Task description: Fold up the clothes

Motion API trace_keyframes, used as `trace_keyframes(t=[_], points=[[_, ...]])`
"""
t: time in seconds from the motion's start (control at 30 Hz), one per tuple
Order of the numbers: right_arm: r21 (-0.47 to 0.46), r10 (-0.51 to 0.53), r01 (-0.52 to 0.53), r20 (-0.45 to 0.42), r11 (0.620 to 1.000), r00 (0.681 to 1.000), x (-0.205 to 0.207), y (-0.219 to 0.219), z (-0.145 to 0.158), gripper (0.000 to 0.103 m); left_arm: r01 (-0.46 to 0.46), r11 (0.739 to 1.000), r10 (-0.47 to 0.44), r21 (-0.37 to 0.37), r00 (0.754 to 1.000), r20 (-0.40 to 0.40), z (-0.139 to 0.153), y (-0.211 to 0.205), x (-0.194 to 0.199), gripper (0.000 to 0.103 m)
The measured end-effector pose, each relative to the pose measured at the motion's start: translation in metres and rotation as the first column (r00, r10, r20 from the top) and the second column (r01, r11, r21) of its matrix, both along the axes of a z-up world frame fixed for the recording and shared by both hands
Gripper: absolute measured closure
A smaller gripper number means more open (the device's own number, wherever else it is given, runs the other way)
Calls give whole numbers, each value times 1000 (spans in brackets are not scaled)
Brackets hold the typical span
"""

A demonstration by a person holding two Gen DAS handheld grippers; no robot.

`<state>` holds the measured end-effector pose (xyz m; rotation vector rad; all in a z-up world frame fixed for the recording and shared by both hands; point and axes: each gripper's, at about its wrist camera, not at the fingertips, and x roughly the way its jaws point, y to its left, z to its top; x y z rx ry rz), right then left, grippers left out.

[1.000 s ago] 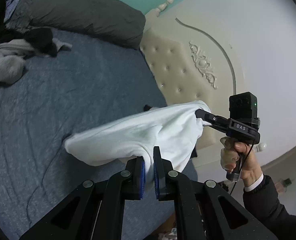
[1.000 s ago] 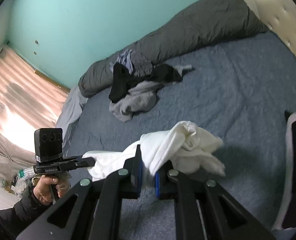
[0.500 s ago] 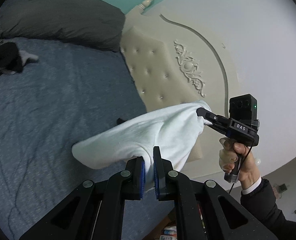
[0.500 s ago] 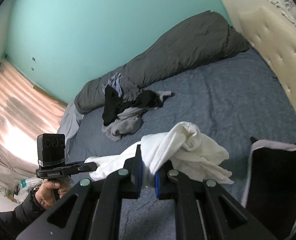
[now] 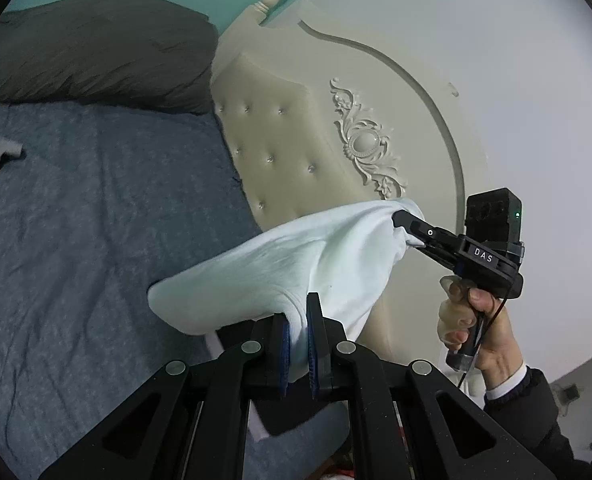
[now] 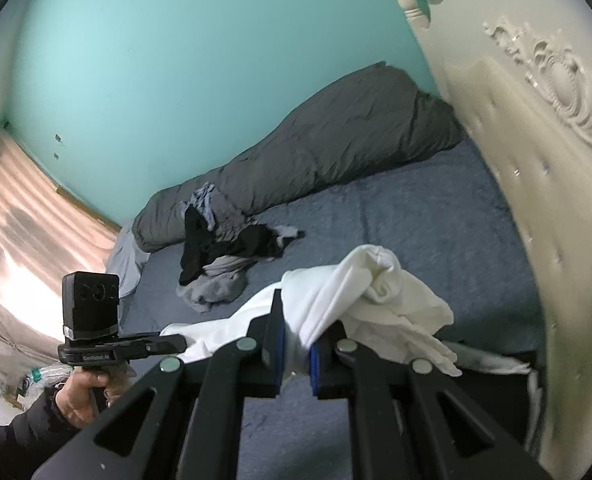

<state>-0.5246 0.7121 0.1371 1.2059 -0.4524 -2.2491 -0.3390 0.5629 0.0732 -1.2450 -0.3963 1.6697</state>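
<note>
Clamps the white garment (image 5: pixel 316 256) at two points, well above the blue bed sheet (image 5: pixel 75 220). From the left wrist view, shows the left gripper (image 5: pixel 298 312) at 6 o'clock, jaws narrow, blue pads pressed on a bunched edge of cloth. Shows the right gripper (image 5: pixel 400 216) at 3 o'clock, jaws pinched shut on another corner, with a hand (image 5: pixel 472 320) wrapped round its grip below.

Leaves the cloth slung between the two grips like a hammock, sagging toward 9 o'clock. Likely held this way to carry the piece clear of the bed, free to spread. Looks more like a carry or shake-out than a fold under way.

From the right wrist view, reveals a twisted, rolled lump of the garment at 1 o'clock of the jaws, hanging loose. Hides the rest of the piece behind that lump, so cannot say which part of the garment sits in either grip.

Places the tufted headboard (image 5: pixel 287 140) at 12 to 1 o'clock in the left wrist view and the grey duvet (image 5: pixel 95 48) at 10 o'clock, pushed back against the teal wall. Puts a heap of dark and grey clothes (image 6: pixel 223 256) at 11 o'clock in the right wrist view, well apart from the held piece, probably waiting for folding.

Calls next for lowering onto open sheet with the twist shaken out first, lest any fold lock it in.
</note>
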Motion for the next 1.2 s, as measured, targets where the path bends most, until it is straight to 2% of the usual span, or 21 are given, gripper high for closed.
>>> trace_keyframes(t=[0.23, 0.5, 0.63, 0.8, 0.87, 1.2], points=[[55, -49, 49, -13, 997, 999, -31, 46, 0, 94, 30, 999, -30, -21, 999, -18, 6, 61, -13, 96], [143, -106, 108, -21, 984, 994, -41, 92, -11, 95, 70, 996, -71, -58, 997, -20, -14, 120, -9, 96], [191, -124, 122, -2, 974, 992, -31, 108, -27, 94, 107, 990, -108, -89, 994, 0, -37, 142, 12, 96], [226, -147, 126, 76, 966, 986, -3, 127, -54, 94, 153, 982, -148, -107, 988, 48, -66, 150, 48, 96], [239, -146, 116, 109, 964, 983, 11, 132, -64, 94, 166, 979, -163, -120, 986, 32, -71, 149, 67, 96], [214, -154, 109, 205, 971, 967, 80, 153, -103, 94, 212, 969, -202, -129, 975, 89, -105, 137, 131, 96]])
